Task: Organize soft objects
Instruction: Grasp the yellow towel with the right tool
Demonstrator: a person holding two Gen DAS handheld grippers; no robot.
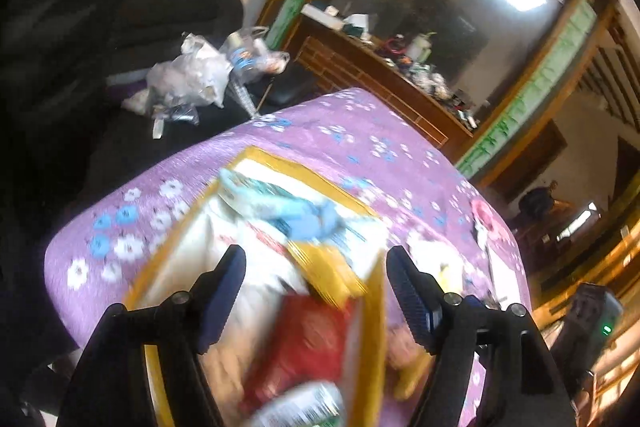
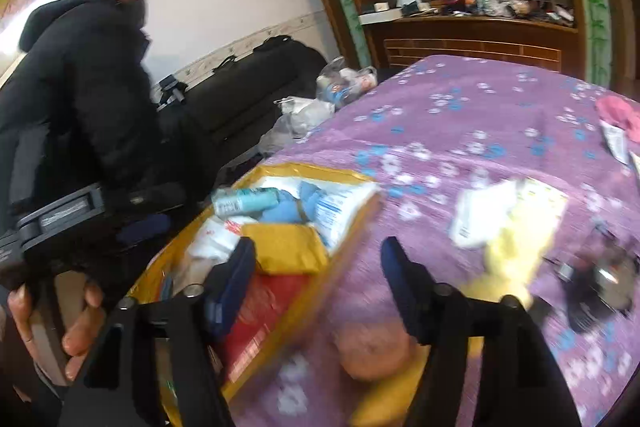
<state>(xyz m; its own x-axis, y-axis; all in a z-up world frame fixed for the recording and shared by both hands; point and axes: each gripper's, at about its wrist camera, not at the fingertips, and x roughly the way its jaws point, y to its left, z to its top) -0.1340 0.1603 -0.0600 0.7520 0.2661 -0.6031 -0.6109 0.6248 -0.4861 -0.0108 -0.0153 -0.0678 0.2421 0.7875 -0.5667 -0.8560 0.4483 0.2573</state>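
Here a yellow-rimmed box [image 2: 352,223] lies on a bed with a purple flowered cover [image 2: 472,115], toward its near left part. It is packed with soft things: a red packet [image 1: 308,339], a yellow packet [image 2: 286,247], a blue cloth [image 2: 292,205], white packs and a teal tube [image 2: 246,201], all blurred. The left claw [image 1: 316,291] hangs over the box with its jaws spread and nothing between them. The right claw [image 2: 318,287] is likewise spread and empty, over the box's right rim. Right of the box, on the cover, lie a pale yellow and white bundle [image 2: 512,223], a pinkish round thing [image 2: 374,351] near the claw, and a pink cloth [image 2: 618,115] at the far right. The cover's far part lies bare; its left edge drops toward a dark sofa [image 2: 244,95] with plastic bags [image 2: 320,103].
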